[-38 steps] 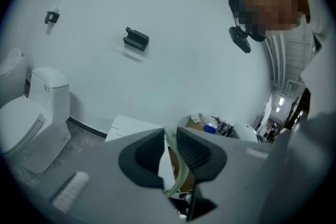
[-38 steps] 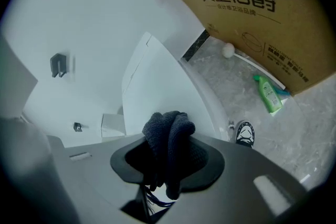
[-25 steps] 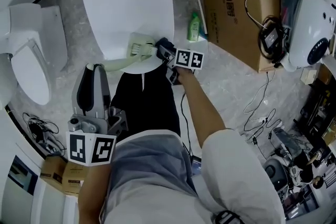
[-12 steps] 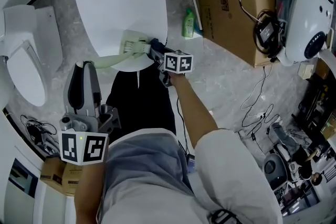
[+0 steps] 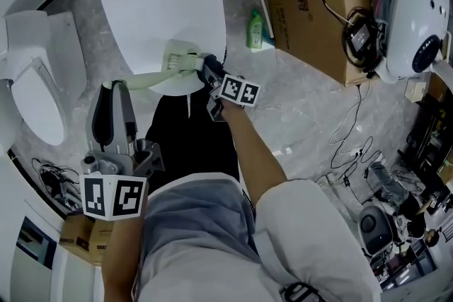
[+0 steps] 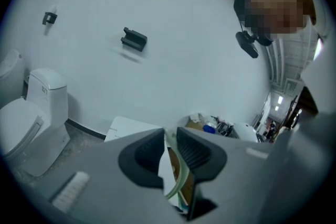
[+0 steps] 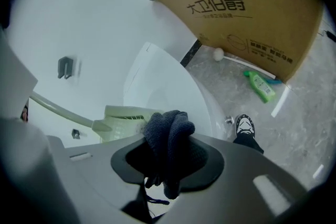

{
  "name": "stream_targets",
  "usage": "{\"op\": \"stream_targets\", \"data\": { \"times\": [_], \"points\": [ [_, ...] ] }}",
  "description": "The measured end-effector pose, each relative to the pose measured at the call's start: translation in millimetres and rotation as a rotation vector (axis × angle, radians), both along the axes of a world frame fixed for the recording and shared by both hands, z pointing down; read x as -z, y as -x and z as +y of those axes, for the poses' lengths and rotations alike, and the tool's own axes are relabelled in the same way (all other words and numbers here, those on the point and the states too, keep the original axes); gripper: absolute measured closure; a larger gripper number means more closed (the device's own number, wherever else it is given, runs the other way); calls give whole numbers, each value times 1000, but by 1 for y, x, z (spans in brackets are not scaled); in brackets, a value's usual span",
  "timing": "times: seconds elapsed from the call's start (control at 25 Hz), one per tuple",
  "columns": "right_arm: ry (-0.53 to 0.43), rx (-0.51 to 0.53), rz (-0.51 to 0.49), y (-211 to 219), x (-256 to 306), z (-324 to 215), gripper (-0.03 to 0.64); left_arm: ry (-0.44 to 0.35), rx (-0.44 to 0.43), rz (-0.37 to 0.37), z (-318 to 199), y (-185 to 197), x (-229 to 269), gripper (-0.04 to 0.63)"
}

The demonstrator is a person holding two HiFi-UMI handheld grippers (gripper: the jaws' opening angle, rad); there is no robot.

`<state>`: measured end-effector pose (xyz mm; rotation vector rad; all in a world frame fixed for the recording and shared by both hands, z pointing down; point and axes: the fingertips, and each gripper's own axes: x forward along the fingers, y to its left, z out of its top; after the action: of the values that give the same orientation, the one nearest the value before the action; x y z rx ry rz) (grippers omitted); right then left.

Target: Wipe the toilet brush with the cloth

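My right claw [image 7: 168, 153] is clamped tight on the one dark cloth [image 7: 167, 134], which sits against the head of the single pale-green toilet brush [image 7: 122, 119]. My left claw [image 6: 169, 150] is nearly closed, pinching the brush's handle above one white toilet lid [image 5: 163, 3].

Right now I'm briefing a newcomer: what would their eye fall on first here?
First, the dark cloth clamped in the right tool, up against the pale green brush head, over the white toilet at the centre of the head view. Next, the left tool at lower left, shut on the brush's long handle.
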<state>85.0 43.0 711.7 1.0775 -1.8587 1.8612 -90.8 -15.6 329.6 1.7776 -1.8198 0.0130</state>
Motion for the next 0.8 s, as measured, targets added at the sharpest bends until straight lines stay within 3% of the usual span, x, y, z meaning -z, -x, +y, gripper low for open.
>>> {"op": "stream_targets", "data": {
  "times": [0.2, 0.52, 0.8],
  "points": [
    [31, -141, -6, -1, -1, 9, 509, -7, -11, -6, 0, 0, 0, 595],
    [46, -270, 16, 1, 1, 24, 509, -18, -33, -13, 2, -1, 1, 595],
    [52, -273, 30, 25, 1, 43, 509, -26, -65, -11, 0, -2, 1, 595]
  ]
}}
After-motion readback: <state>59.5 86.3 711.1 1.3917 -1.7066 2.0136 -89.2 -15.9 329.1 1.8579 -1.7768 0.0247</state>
